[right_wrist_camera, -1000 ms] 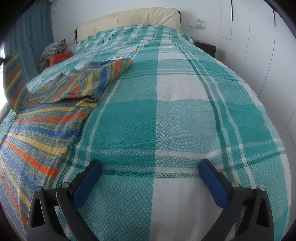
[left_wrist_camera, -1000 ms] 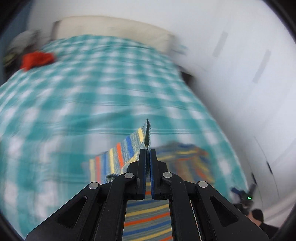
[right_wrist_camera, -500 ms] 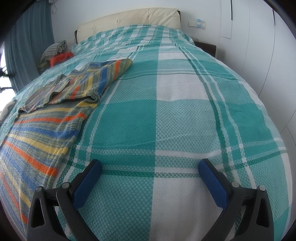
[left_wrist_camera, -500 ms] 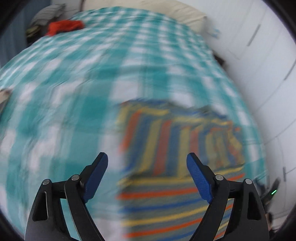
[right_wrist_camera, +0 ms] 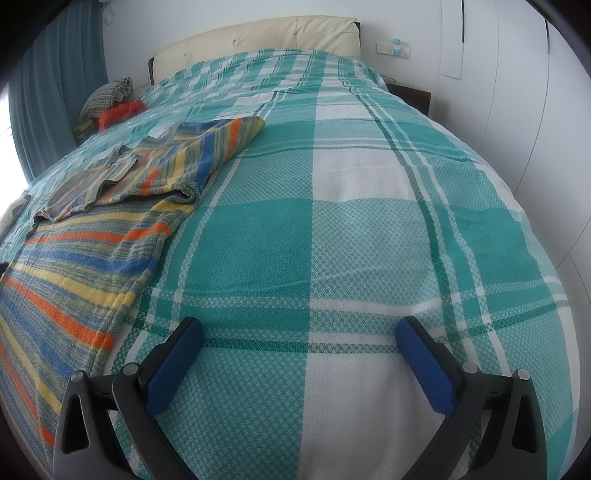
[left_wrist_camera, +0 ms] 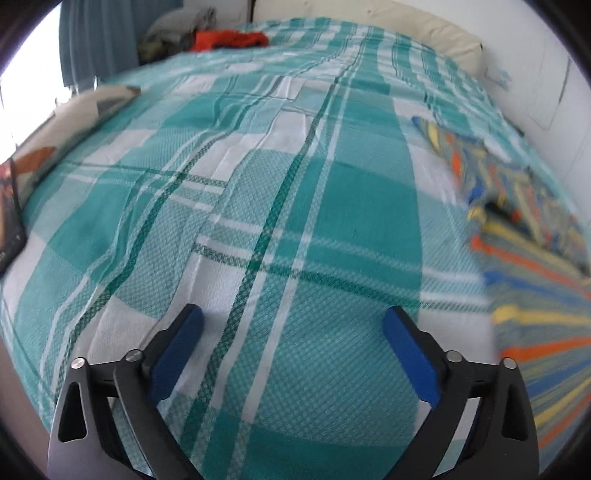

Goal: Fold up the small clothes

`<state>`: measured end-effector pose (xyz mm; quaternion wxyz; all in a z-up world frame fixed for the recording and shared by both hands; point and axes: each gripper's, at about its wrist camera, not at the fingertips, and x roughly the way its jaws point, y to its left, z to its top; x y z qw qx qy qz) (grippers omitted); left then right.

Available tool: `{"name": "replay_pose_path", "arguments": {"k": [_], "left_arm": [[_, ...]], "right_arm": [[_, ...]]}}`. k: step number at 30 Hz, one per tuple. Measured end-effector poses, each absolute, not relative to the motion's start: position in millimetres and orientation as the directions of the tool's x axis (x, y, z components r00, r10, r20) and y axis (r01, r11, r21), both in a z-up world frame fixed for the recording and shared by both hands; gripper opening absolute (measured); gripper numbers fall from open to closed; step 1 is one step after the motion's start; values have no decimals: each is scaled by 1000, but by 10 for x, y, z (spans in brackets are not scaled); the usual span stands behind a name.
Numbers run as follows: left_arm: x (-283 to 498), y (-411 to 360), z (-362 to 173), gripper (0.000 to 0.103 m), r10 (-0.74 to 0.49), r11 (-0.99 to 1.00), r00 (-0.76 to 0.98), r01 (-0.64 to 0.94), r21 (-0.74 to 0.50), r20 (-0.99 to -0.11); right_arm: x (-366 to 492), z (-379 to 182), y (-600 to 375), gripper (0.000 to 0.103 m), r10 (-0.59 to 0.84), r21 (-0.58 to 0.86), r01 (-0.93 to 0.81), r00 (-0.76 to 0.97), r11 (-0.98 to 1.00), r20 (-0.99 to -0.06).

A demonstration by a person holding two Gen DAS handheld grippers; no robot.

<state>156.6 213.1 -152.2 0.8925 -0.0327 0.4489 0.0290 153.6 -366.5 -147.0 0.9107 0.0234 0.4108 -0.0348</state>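
The striped garment [right_wrist_camera: 92,240] lies flat, running from lower left toward upper centre of the right wrist view, one sleeve folded across. The left gripper [left_wrist_camera: 291,326] has just been opening, nothing between its jaws; the right gripper [right_wrist_camera: 299,338] is spread over bare bedspread [right_wrist_camera: 351,229].

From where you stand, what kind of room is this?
Most likely a bedroom. A bed with a cream padded headboard fills the view, spread with a teal and white checked cover. A striped garment lies on it, and a curtain hangs to one side.
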Motion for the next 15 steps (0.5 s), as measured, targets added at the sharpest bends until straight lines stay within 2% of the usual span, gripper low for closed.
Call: {"name": "replay_pose_path", "arguments": {"k": [2,7,15], "left_arm": [[1572,2082,-1528,102,43,997,602,-77,-5,-797],[1587,2153,-1548,102,4,996,611,-72,-50,-791],[1576,2066,-1576,103,61,996,626,-86,9,-778]], "right_arm": [[1544,-1477,-3661,103,-48,10,83,657,996,-752],[1543,-1483,-3658,103,-48,11,85,655,996,-754],[1550,-1485,-3658,103,-47,12,85,655,996,-754]]}}
